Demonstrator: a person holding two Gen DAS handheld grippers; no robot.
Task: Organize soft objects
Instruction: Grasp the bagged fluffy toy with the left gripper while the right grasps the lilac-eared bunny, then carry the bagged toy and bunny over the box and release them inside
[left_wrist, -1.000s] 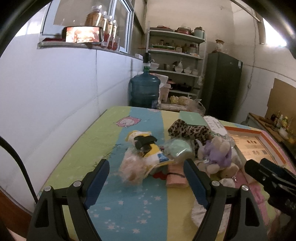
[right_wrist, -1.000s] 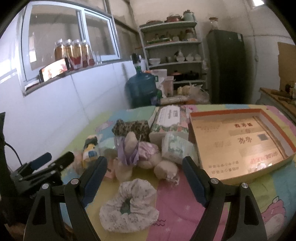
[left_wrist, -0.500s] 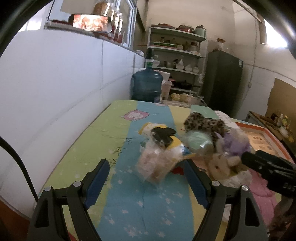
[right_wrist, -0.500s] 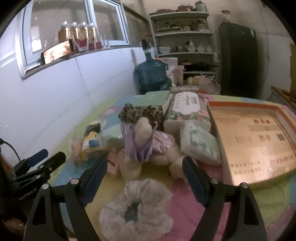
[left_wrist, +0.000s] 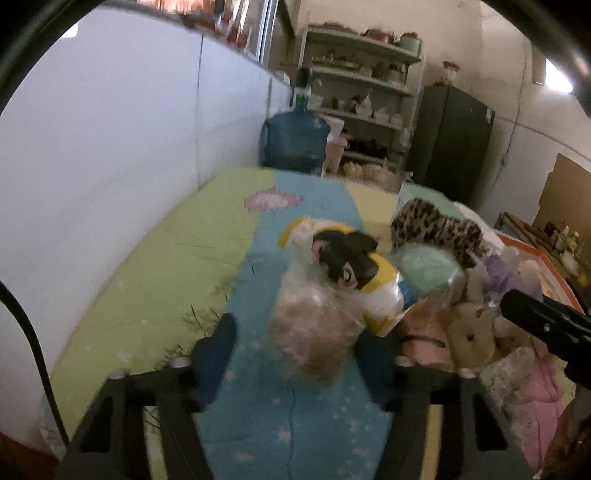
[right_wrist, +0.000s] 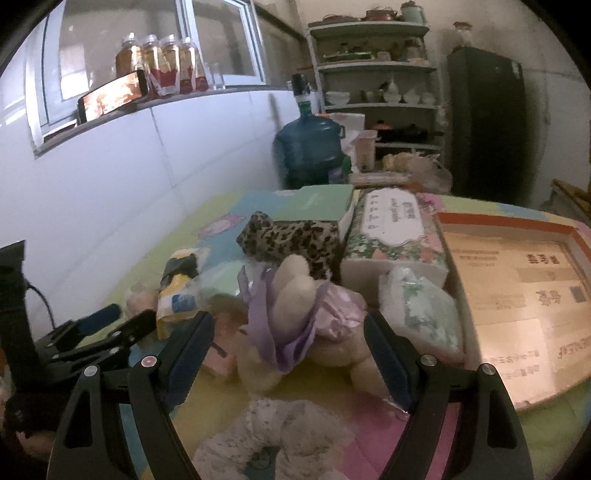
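Over on the left, the left gripper (left_wrist: 299, 345) is hanging low over the blue, star-printed strip of the desk (left_wrist: 166, 280), its fingers (left_wrist: 216, 345) spread wide. Sitting right between them is a pale, fuzzy bundle in clear wrap (left_wrist: 314, 334), though whether the pads are touching it is hard to tell through the blur. Leaning against its far side is a yellow-and-white plush with a black bow (left_wrist: 347, 262), also bagged. Just to the right, a mint-green pouch (left_wrist: 428, 264) is lying against a leopard-print piece (left_wrist: 436, 225), both toward the middle of the desk.

Moving right, the right gripper (right_wrist: 288, 354) is hovering with its fingers (right_wrist: 386, 358) spread wide as well, bracketing a cream plush in a purple dress (right_wrist: 295, 310) without gripping it. A frilly white scrunchie (right_wrist: 273, 439) is lying at the near edge, below that plush. Beyond, a floral tissue pack (right_wrist: 393, 230) is sitting beside a green box (right_wrist: 321, 203), and a small wrapped white-green packet (right_wrist: 421, 310) is resting in front of the tissues. Along the right edge, a shallow cardboard tray (right_wrist: 517, 225) with an orange rim is taking up the corner.
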